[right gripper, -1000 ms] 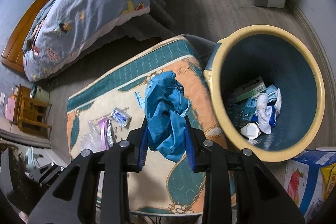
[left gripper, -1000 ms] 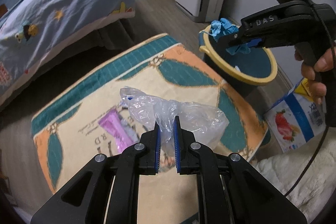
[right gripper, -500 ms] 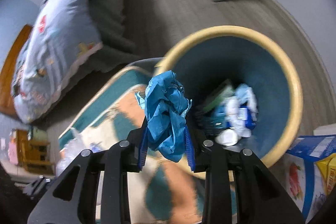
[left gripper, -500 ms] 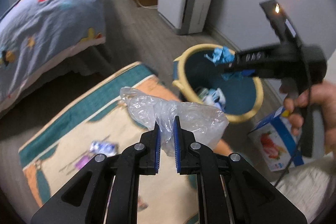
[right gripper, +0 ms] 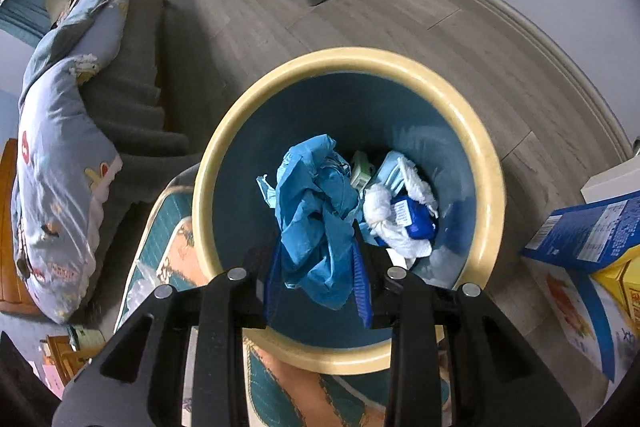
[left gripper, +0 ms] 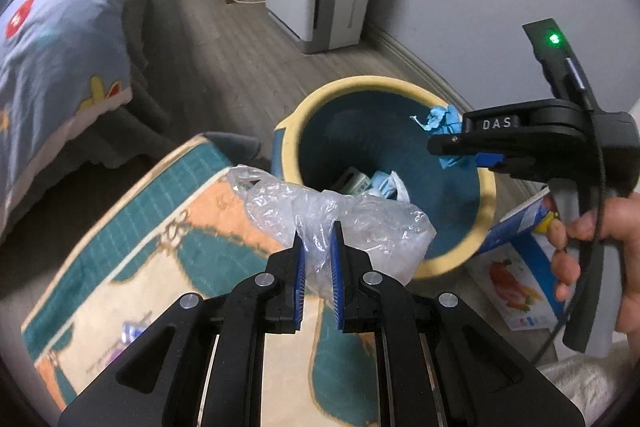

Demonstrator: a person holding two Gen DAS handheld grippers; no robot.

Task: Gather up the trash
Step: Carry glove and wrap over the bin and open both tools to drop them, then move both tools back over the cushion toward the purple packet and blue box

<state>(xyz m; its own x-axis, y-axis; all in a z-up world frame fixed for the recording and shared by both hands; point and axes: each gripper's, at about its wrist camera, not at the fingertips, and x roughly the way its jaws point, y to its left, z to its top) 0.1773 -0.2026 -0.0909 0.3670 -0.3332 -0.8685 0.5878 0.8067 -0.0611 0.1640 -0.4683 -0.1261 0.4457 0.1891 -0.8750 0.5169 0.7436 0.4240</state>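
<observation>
The left hand-held gripper [left gripper: 318, 259] stays clenched on a clear bag [left gripper: 340, 223], which a second ago hung over the rug [left gripper: 168, 227] and now reaches the near rim of the bin [left gripper: 384, 85]. The right hand-held gripper [right gripper: 318, 287] still grasps a blue wad [right gripper: 316, 215]; it has swung from beside the bin to directly above its mouth, over the trash [right gripper: 400, 215] at the bottom. Both loads look nearly ready to drop, the wad first. A wrapper [left gripper: 134, 331] remains on the rug, away from the bin.

Dim, even indoor light; fisheye-warped, blurred edges
</observation>
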